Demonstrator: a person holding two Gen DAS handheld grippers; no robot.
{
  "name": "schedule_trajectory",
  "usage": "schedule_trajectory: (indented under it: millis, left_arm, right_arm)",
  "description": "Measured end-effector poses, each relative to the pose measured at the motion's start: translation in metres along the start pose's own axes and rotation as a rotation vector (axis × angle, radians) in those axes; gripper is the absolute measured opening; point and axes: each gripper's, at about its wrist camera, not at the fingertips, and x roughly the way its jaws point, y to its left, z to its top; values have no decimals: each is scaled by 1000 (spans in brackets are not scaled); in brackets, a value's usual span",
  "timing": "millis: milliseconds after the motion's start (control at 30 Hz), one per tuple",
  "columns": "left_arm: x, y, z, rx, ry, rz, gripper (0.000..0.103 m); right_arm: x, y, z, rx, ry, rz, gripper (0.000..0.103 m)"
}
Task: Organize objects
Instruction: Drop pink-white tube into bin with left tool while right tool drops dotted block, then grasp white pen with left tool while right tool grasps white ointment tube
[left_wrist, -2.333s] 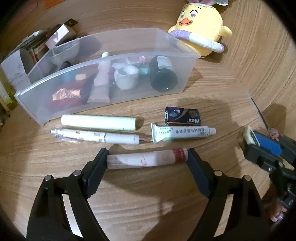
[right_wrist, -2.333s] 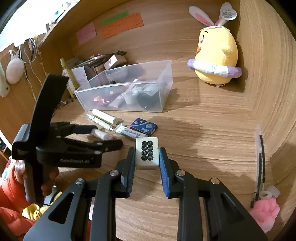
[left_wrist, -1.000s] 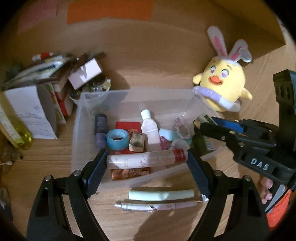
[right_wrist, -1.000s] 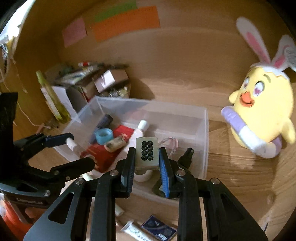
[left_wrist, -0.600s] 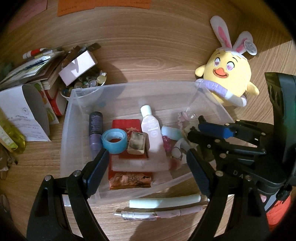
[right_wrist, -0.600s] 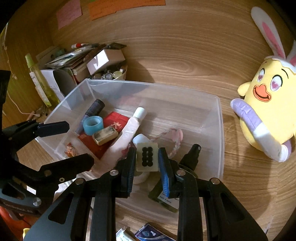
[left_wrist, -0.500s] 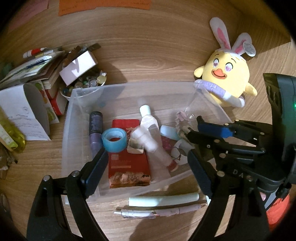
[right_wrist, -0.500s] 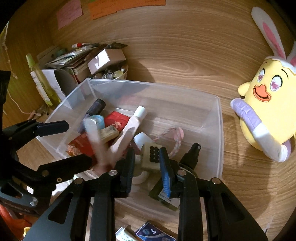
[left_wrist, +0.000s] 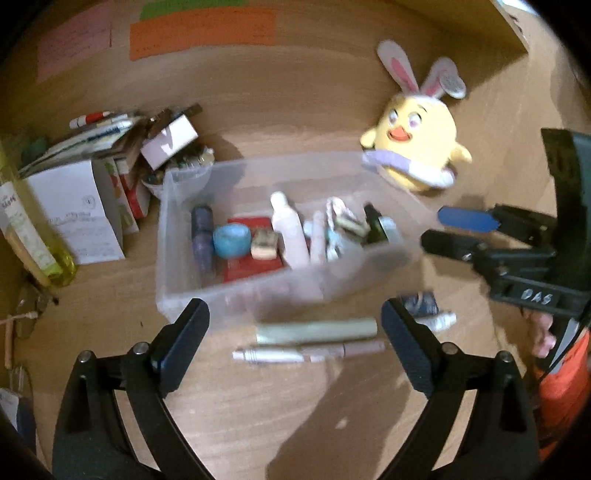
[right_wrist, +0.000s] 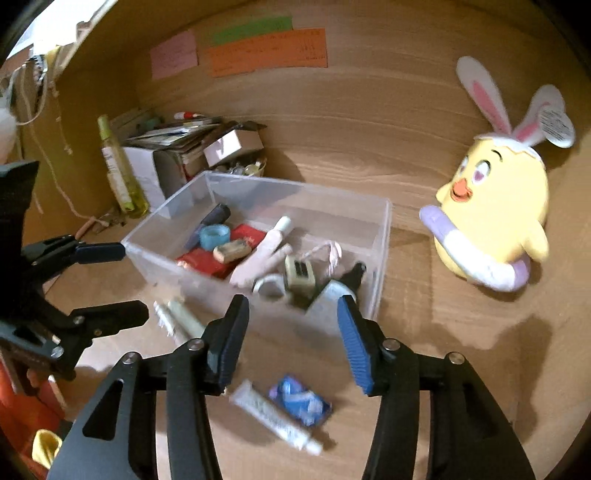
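Note:
A clear plastic bin (left_wrist: 184, 295) (right_wrist: 380, 236) on the wooden desk holds several small items: a pink tube (left_wrist: 317, 236), a white bottle (left_wrist: 290, 229), a blue tape roll (left_wrist: 231, 240), a red box (right_wrist: 207, 260) and a mahjong tile (right_wrist: 299, 273). My left gripper (left_wrist: 295, 343) is open and empty, above and in front of the bin. My right gripper (right_wrist: 291, 339) is open and empty, near the bin's front right corner. In front of the bin lie a pale green tube (left_wrist: 317, 328), a white pen (left_wrist: 310, 352), a white ointment tube (right_wrist: 273, 421) and a small blue box (right_wrist: 299, 402).
A yellow plush chick with rabbit ears (left_wrist: 417, 147) (right_wrist: 495, 225) sits right of the bin. Boxes and papers (left_wrist: 85, 177) and a yellow bottle (right_wrist: 118, 170) crowd the back left. Sticky notes (right_wrist: 266, 51) hang on the back wall.
Both grippers have opened: the pink tube and the mahjong tile dropped into the bin. Both grippers have since pulled back and up from the bin.

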Motion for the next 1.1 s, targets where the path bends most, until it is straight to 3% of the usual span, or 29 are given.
schedule_trajectory:
  millis: [267, 567, 700, 833, 1033, 1100]
  left_arm:
    - [35, -24, -33, 105, 110, -22, 95]
    - [58, -38, -25, 168, 159, -107, 94]
    - [65, -38, -24, 165, 202, -144, 80]
    - [64, -34, -30, 153, 223, -147, 73]
    - [48, -30, -46, 166, 216, -138, 60]
    - [45, -30, -49, 173, 205, -108, 48]
  right_arm:
    - [0, 2, -54, -8, 84, 12, 47]
    - [13, -1, -78, -6, 149, 47, 47]
    - [11, 0, -81, -7, 150, 68, 40]
    - [8, 4, -86, -12, 165, 104, 31]
    - [11, 17, -91, -57, 178, 111, 31]
    - [16, 18, -88, -58, 180, 104, 31]
